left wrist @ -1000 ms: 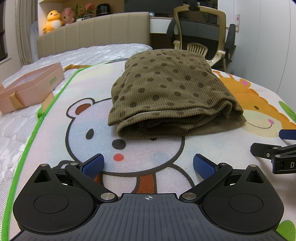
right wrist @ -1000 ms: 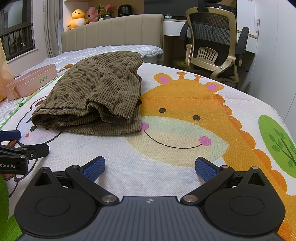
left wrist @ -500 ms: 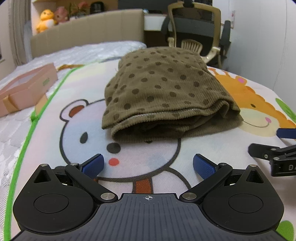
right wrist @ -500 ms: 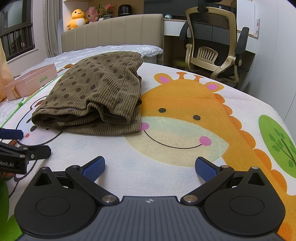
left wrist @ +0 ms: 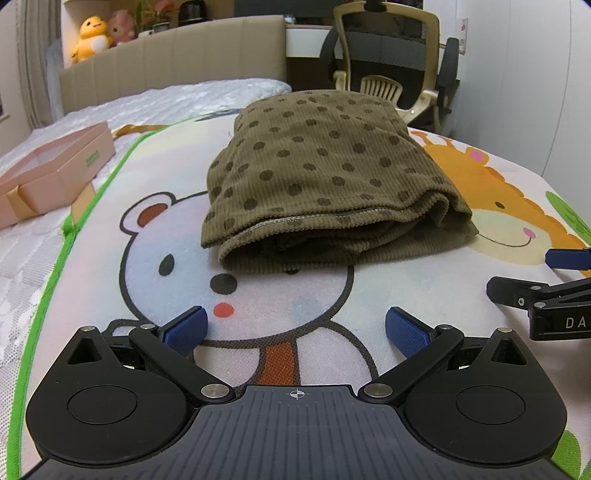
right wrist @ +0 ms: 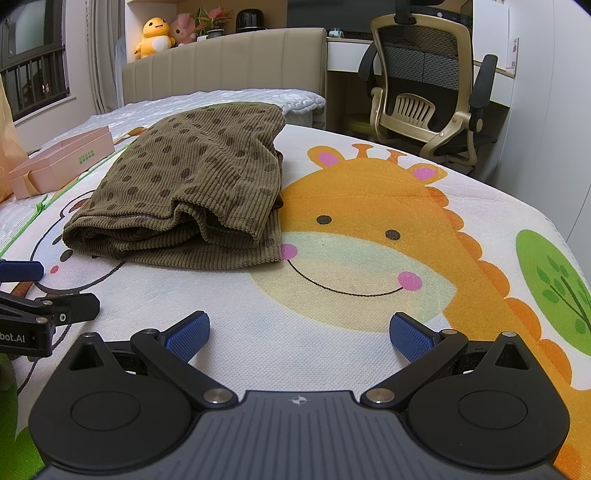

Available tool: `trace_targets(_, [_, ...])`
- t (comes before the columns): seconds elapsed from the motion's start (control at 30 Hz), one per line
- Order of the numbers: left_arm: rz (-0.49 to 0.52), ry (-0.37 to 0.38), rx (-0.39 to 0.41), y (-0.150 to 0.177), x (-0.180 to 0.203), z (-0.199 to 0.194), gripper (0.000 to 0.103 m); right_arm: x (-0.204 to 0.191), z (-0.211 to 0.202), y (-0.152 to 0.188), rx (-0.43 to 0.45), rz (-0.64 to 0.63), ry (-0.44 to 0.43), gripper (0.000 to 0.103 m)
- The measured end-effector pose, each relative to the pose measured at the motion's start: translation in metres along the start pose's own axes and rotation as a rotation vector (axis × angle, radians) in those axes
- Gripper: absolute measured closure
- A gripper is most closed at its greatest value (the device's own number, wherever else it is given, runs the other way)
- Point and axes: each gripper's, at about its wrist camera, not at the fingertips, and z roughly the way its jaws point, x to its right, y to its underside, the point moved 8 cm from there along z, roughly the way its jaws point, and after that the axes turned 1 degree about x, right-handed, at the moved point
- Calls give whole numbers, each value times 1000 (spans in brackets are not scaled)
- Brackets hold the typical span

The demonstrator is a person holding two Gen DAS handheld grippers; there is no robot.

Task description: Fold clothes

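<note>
Left gripper has shifted slightly, then returned; folded garment sits marginally lower at 12 o'clock in its view.

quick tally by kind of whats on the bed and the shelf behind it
folded brown polka-dot garment: 1
pink gift box: 1
cartoon animal mat: 1
plush toys, yellow and pink: 2
potted plant: 1
total: 6

Inside the folded olive-brown dotted corduroy garment, the inner layers are hidden by its top fold. At three o'clock in the left wrist view, the black right gripper is cut off by the edge, its lettering only partly readable. The pale pink cardboard box is clipped at nine o'clock, its green print too small to be read.
</note>
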Motion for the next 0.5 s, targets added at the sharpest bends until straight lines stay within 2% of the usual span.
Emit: trace_targets(0.5, [-7,5,4,0,-1,0,0,1,0,0,0,0,-1,0])
